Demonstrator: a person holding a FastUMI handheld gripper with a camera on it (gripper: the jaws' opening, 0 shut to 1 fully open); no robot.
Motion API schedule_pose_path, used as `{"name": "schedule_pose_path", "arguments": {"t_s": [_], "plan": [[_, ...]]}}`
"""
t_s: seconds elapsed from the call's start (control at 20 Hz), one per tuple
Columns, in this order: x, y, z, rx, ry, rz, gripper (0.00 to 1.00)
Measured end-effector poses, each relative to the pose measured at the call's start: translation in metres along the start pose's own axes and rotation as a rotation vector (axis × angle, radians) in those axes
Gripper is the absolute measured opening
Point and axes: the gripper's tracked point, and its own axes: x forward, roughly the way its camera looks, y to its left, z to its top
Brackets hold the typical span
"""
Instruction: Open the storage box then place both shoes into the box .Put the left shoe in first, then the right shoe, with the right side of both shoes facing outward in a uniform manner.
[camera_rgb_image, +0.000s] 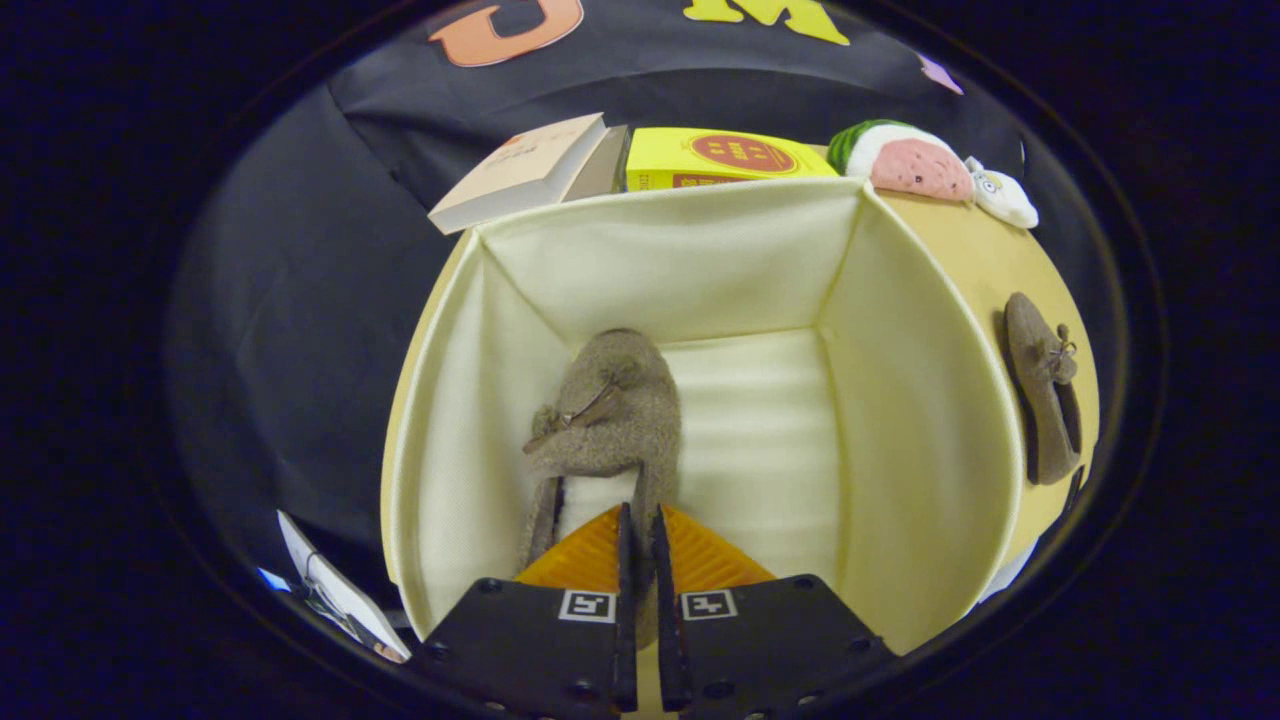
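While the second shoe (1042, 400) lies outside on the table (1000, 260), one shoe (610, 410) is held inside the box (920, 420), pinched by the gripper (640, 530).

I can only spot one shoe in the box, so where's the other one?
In the gripper view, the second shoe lies outside the storage box, on the tan surface beside its right wall. The first shoe hangs inside the box, pinched by the gripper.
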Motion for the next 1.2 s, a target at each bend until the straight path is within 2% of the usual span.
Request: {"name": "schedule_pose_path", "arguments": {"t_s": [0.05,0.15,0.2,0.4,0.5,0.7,0.85,1.2], "plan": [[-0.004,-0.001,0.002,-0.005,-0.008,0.016,0.09],[-0.014,-0.004,0.005,-0.020,-0.017,0.034,0.22],[-0.022,-0.008,0.005,-0.031,-0.023,0.042,0.32],[-0.063,-0.025,0.024,-0.093,-0.106,0.050,0.85],[-0.090,-0.036,0.030,-0.121,-0.134,0.057,0.97],[-0.137,-0.077,0.045,-0.145,-0.196,0.052,0.96],[-0.158,-0.132,0.053,-0.165,-0.241,-0.007,0.96],[-0.139,-0.287,0.052,-0.132,-0.210,-0.171,0.96]]}}
